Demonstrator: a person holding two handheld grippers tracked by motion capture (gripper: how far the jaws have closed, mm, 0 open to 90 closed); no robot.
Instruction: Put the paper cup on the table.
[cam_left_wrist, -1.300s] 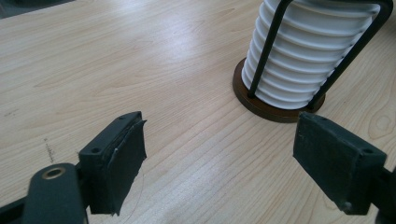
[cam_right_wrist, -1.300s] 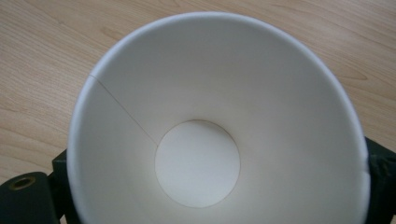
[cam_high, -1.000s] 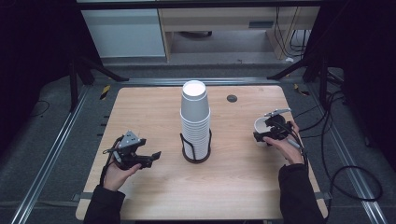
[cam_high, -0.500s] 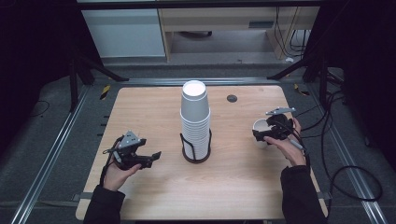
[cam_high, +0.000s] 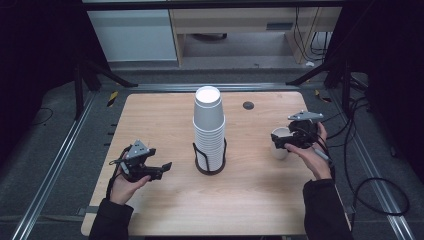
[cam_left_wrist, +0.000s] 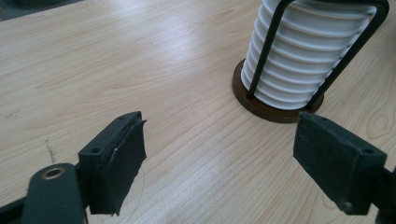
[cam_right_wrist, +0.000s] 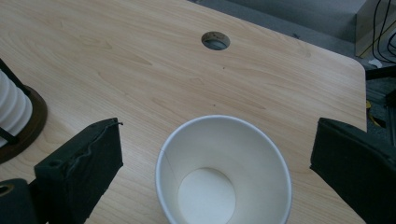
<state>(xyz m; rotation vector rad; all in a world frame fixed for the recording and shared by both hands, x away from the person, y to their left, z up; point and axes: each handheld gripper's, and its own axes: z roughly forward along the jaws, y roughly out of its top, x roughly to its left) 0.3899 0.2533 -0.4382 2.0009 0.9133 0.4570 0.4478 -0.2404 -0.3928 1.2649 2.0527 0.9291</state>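
A light, easily crushed paper cup (cam_right_wrist: 224, 172) is framed between the right gripper's (cam_high: 290, 140) parted fingers, right of the cup stack (cam_high: 209, 131); a gentle mid-wall hold is advised. The left gripper's (cam_high: 159, 170) fingers are spread, empty.

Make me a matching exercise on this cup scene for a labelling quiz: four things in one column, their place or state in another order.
Things:
1. stack of cups
2. single cup
3. left hand-held gripper
4. cable hole

States:
A. open, nothing between its jaws
B. upright and empty, between open jaws
C. set in the tabletop, far right
D. inside a black wire holder

Pairs: 1-D, 2-B, 3-A, 4-C
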